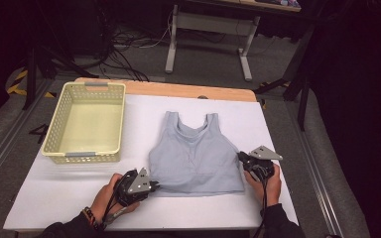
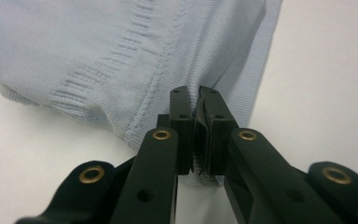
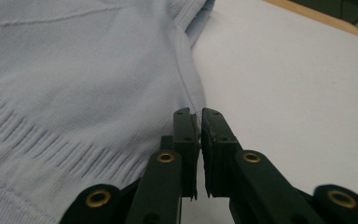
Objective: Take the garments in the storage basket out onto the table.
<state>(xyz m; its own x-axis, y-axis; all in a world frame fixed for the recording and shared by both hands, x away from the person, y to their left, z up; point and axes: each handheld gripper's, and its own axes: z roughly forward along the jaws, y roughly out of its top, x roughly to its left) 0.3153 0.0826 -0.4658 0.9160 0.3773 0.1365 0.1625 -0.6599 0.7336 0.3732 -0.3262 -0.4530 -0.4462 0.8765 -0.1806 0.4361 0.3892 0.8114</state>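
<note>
Your left tongs [image 2: 198, 100] are clamped on the hem of the pale blue ribbed knit tank top [image 2: 121, 56], a fold of fabric pinched between the black pads in the left gripper view. From above, those left tongs [image 1: 154, 186] meet the garment's lower left corner, your left hand [image 1: 110, 194] wrapped around the grip with a beaded band at the wrist.

Your right tongs [image 3: 199, 116] stand nearly closed at the top's [image 3: 74, 93] side seam in the right gripper view, the seam's edge running in between the tips; whether the pads truly bite the cloth you cannot tell from that angle. In the high view the right tongs [image 1: 240, 156] touch the garment's right edge a little above its lower right corner, with your right hand [image 1: 268, 181] just behind them.

The tank top [image 1: 194, 156] lies flat and face up near the middle of the white cloth-covered surface [image 1: 54, 198], straps pointing away from you, hem toward you.

A pale yellow perforated plastic basket [image 1: 87, 124] sits well to the left of the garment on the same surface, its rim near the far left corner. A strip of bare wooden board [image 1: 178, 90] shows along the far edge. Beyond it, tangled black cables [image 1: 124, 44] lie on the grey floor beside the white metal legs of a second table [image 1: 208, 37].
</note>
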